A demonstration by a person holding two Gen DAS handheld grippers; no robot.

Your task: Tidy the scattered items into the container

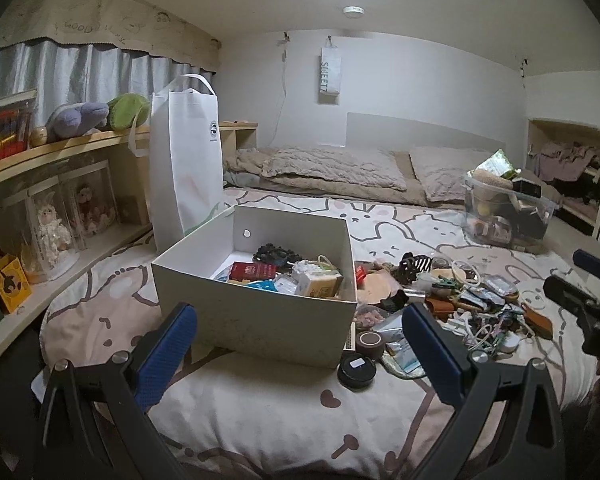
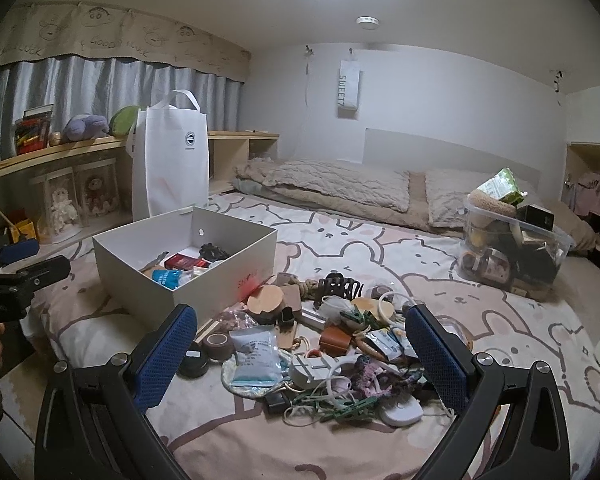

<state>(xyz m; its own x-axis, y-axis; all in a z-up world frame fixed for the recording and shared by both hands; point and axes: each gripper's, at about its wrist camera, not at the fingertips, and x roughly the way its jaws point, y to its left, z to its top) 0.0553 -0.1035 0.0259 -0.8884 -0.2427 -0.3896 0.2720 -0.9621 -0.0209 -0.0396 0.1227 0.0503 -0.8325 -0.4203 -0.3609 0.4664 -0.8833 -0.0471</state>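
Observation:
A white cardboard box (image 1: 256,316) stands on the bed with a red packet (image 1: 254,270), a black hair piece and other small items inside. My left gripper (image 1: 300,308) is open and empty just in front of the box's near wall. To the box's right lies a scattered pile (image 2: 332,344): a black hair claw (image 2: 336,286), a round wooden lid (image 2: 265,300), a blue-white sachet (image 2: 256,354), a brown tape roll (image 2: 218,346), a white charger (image 2: 314,370) and cords. My right gripper (image 2: 300,312) is open and empty over the pile's near side.
A white tote bag (image 1: 184,160) stands behind the box against a wooden shelf (image 1: 60,148) of toys. A clear plastic bin (image 2: 512,248) full of things sits far right. Pillows (image 2: 332,188) lie at the headboard. The bedsheet (image 2: 260,440) is bare near me.

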